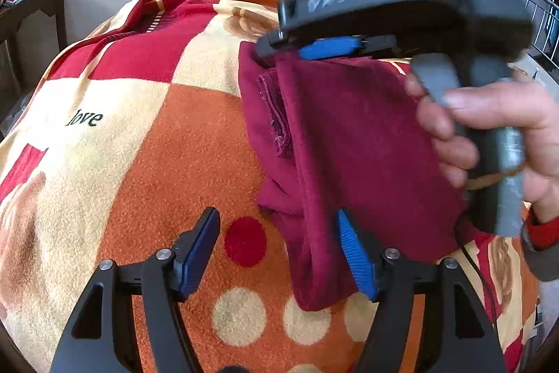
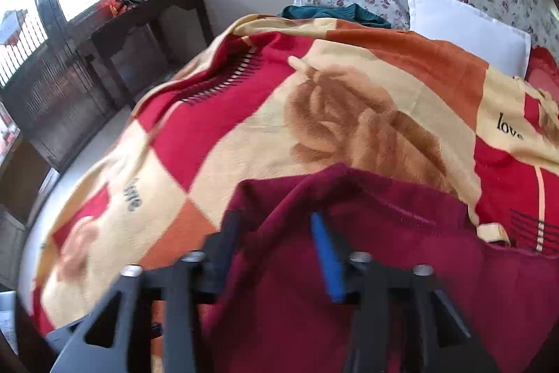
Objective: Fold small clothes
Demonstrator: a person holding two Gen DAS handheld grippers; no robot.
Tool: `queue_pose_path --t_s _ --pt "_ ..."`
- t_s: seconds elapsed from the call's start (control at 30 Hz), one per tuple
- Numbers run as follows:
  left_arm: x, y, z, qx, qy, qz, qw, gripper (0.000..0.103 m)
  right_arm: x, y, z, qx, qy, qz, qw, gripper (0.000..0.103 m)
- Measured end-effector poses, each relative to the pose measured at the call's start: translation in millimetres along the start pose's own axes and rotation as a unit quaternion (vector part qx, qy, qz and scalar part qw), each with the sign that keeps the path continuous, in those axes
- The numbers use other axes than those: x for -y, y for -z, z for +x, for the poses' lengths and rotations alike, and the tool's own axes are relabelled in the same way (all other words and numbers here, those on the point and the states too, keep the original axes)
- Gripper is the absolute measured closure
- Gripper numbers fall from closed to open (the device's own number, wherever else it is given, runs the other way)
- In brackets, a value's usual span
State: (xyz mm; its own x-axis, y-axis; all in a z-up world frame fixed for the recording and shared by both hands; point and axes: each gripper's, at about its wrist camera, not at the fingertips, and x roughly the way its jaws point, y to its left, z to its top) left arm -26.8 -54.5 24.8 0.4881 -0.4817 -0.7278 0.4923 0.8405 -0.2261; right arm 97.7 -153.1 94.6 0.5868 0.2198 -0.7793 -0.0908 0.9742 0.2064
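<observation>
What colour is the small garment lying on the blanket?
Dark maroon garment; the left wrist view shows it best.

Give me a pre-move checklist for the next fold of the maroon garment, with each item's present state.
1. Left hand-held gripper open: ok, nothing pinched; one pad sits at the cloth edge.
2. Right hand-held gripper released: ok, jaws apart, cloth bunched between them, not pressed.
3. Maroon garment resting on the blanket: ok.
4. Garment lying flat: not ok, ridges and a fold remain.
5. Far edge aligned: cannot tell, the right hand-held gripper hides it.
6. Blanket bare beside the garment: ok.
</observation>
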Motion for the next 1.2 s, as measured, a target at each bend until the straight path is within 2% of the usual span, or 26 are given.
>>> queue_pose_path --t_s 0.03,0.1,0.2,0.3,0.4,0.53,0.67,0.77,0.97,1.03,1.07,1.2 --pt "0 0 0 0.001 0.001 -0.001 1.0 0.034 -1 1 -4 0.006 -0.003 0.005 1.0 0.017" --pt "-1 0 -2 0.005 0.004 -0.007 1.0 0.031 -2 1 -10 0.007 -0.014 0.012 1.0 0.013" --pt "-5 -3 -2 0.015 0.018 -0.03 0.9993 0.023 -5 -1 -7 -0.017 -0.004 0.012 1.0 0.012" --pt "-9 -4 4 0.013 0.042 -0.046 0.998 0.023 -12 -5 1 -0.027 0.021 -0.005 0.999 0.012" --pt "-13 -2 13 0.005 0.051 -0.06 0.9968 0.022 -19 -6 19 -0.051 0.04 -0.018 0.998 0.009" --pt "-14 0 16 0.012 0.06 -0.063 0.9962 0.02 -31 -5 45 -0.073 0.106 -0.068 0.989 0.005" --pt "-10 3 18 0.013 0.057 -0.055 0.9968 0.017 -42 6 55 -0.066 0.156 -0.118 0.978 0.005" --pt "-8 3 19 0.013 0.055 -0.053 0.997 0.017 -43 12 56 -0.06 0.167 -0.137 0.974 0.006" --pt "-6 3 18 0.013 0.046 -0.047 0.9977 0.017 -36 14 42 -0.036 0.172 -0.122 0.977 0.025" --pt "-5 3 18 0.012 0.042 -0.043 0.9981 0.016 -38 16 37 -0.025 0.177 -0.128 0.976 0.038" --pt "-4 4 17 0.012 0.04 -0.042 0.9982 0.016 -38 17 34 -0.02 0.174 -0.129 0.976 0.041" --pt "0 5 17 0.011 0.027 -0.034 0.999 0.015 -29 17 11 -0.006 0.126 -0.096 0.987 0.068"
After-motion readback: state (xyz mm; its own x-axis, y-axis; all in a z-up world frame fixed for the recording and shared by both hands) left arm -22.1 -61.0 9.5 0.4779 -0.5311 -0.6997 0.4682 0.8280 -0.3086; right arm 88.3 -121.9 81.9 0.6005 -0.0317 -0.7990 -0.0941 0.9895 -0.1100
